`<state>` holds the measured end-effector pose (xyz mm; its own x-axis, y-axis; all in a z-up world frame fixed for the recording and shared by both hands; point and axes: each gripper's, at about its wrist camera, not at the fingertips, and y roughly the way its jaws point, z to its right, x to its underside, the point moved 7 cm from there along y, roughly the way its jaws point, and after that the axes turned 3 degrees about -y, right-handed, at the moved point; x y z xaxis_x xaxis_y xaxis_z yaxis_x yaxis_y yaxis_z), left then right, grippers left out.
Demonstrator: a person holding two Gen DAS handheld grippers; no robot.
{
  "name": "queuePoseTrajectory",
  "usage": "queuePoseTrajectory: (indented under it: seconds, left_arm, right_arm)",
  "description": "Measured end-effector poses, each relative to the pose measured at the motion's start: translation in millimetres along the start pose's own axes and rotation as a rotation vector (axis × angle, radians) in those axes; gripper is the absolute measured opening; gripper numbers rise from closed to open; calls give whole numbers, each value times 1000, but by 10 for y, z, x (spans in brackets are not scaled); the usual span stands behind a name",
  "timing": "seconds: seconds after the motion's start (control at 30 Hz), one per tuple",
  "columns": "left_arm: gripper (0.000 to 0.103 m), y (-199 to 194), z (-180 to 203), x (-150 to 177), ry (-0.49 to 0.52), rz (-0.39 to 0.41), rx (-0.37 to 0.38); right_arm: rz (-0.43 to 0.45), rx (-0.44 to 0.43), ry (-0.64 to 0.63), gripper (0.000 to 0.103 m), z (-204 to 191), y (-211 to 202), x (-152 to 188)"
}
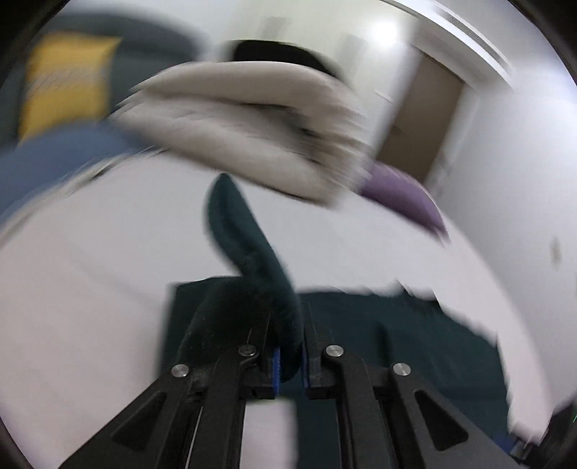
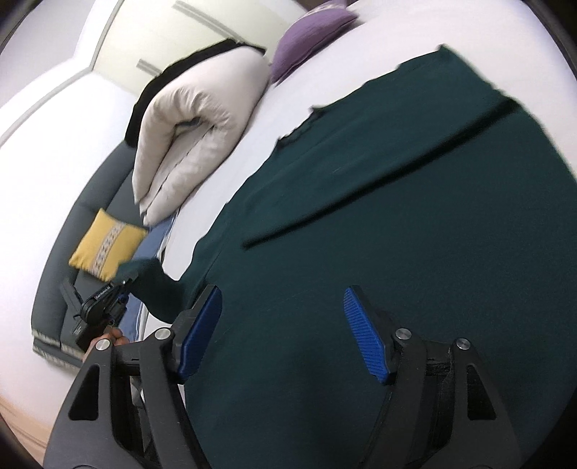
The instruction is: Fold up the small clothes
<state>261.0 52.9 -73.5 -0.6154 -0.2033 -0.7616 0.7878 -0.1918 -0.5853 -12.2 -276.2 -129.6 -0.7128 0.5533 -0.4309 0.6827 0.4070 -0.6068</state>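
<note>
A dark green garment [image 2: 396, 223] lies spread on the white bed [image 2: 288, 90]. My left gripper [image 1: 290, 360] is shut on a corner of the garment [image 1: 252, 259], which sticks up between the blue pads, lifted off the bed. In the right wrist view the left gripper [image 2: 122, 285] shows at the garment's left edge with the cloth in it. My right gripper [image 2: 281, 332] is open and empty, its blue pads [image 2: 364, 335] spread just above the garment's near part. The left wrist view is blurred.
A folded beige duvet [image 2: 194, 122] lies at the head of the bed, with a purple pillow [image 2: 310, 32] beyond it. A yellow cushion [image 2: 104, 249] sits on a grey sofa [image 2: 72, 252] beside the bed. A blue cloth [image 2: 151, 245] lies at the bed's edge.
</note>
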Motion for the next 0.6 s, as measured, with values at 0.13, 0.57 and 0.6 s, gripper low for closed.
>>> queuePoseTrajectory:
  seconds: [0.13,0.57,0.6]
  left_arm:
    - [9,257,1069,520,259,-58,49]
    - [90,589,1313,1205,346,-180,44]
    - [91,531,1306,1253,353,-190,50]
  right_arm:
    - [45,8,58,69,293,-170,-129]
    - [-69,-22,94,70,499,222,-312]
    - [-84,-35,79,70,420,308,-320]
